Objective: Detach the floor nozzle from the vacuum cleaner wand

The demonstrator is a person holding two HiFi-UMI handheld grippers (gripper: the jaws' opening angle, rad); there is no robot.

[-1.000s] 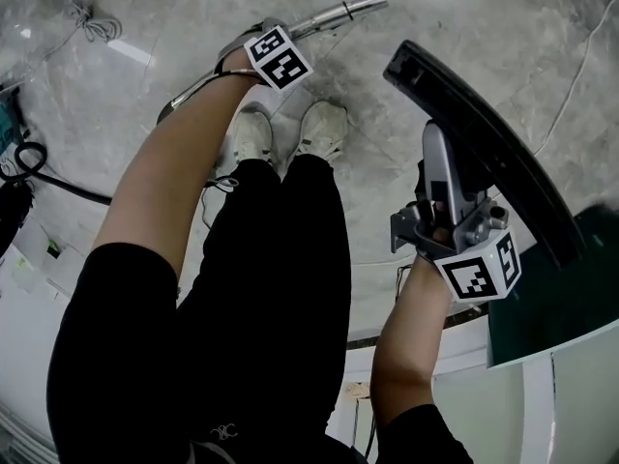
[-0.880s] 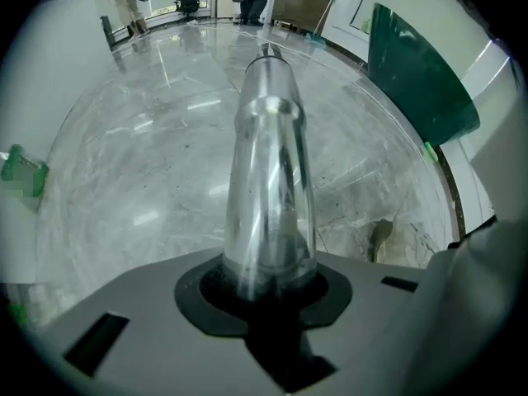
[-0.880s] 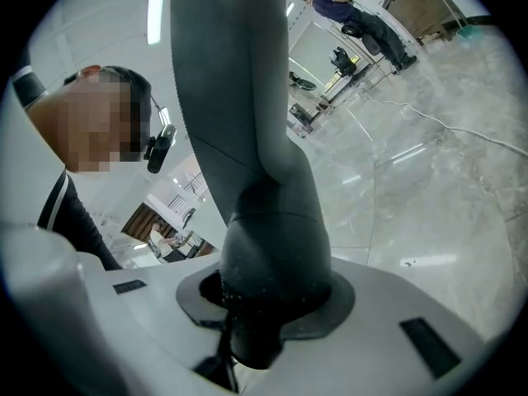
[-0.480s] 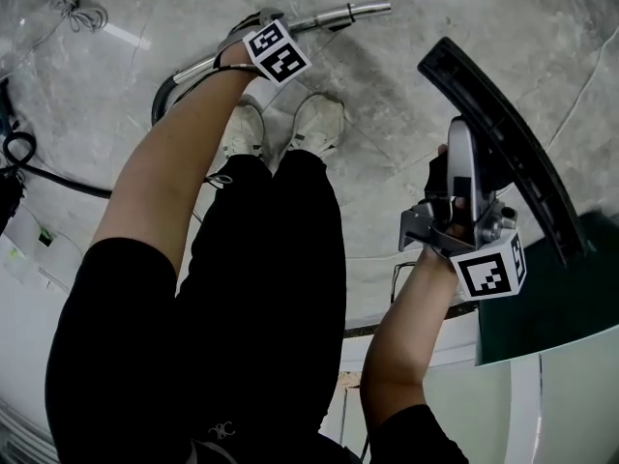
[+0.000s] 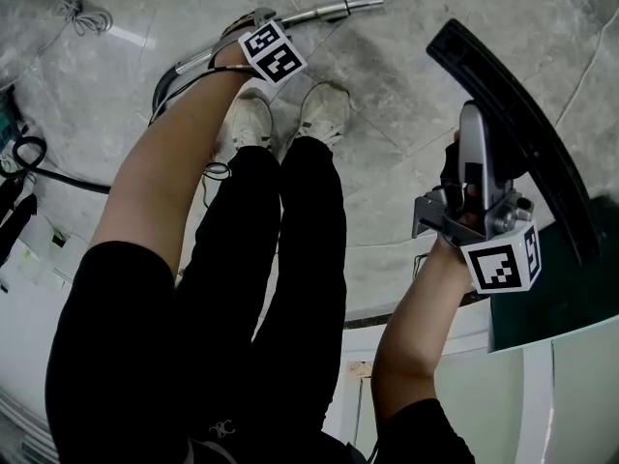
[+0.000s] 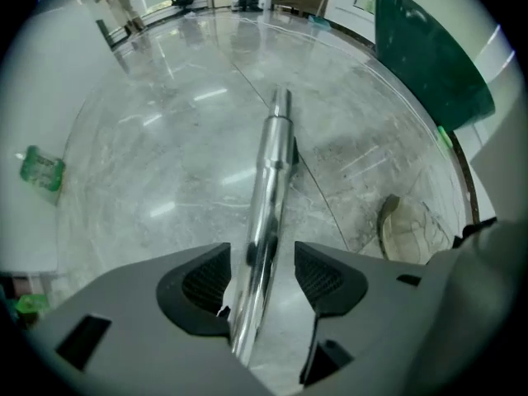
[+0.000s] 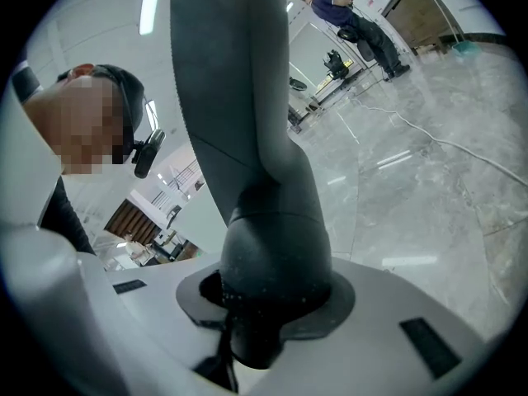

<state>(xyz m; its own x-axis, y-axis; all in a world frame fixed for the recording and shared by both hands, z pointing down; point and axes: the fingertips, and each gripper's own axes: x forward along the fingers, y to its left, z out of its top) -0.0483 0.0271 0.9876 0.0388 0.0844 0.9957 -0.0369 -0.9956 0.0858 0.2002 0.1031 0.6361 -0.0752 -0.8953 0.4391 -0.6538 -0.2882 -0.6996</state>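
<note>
At 2 o'clock the right gripper [image 7: 262,304] jaws are pinching the long black plastic floor nozzle [image 5: 517,129] by its thick, stiff-looking neck, while at 11 o'clock the left gripper [image 6: 262,271] jaws have just been opening and are standing apart around the shiny metal wand [image 6: 275,151], probably slippery, lying on the floor [image 5: 406,85].

A polished grey marble floor [image 6: 165,163] spreads under my left claw [image 6: 262,275], veined, cut by thin seams and streaked with white lamp reflections. Ahead of that claw and to its right, a dark green panel [image 6: 429,56] stands at the floor's edge. Off to its left, something small, green and translucent [image 6: 41,172] sits on a white surface. Above my right claw [image 7: 272,304], a ceiling strip light [image 7: 151,2] glows. To its right a white cable [image 7: 445,151] trails across the floor, with a wooden cabinet [image 7: 425,11] far beyond.
</note>
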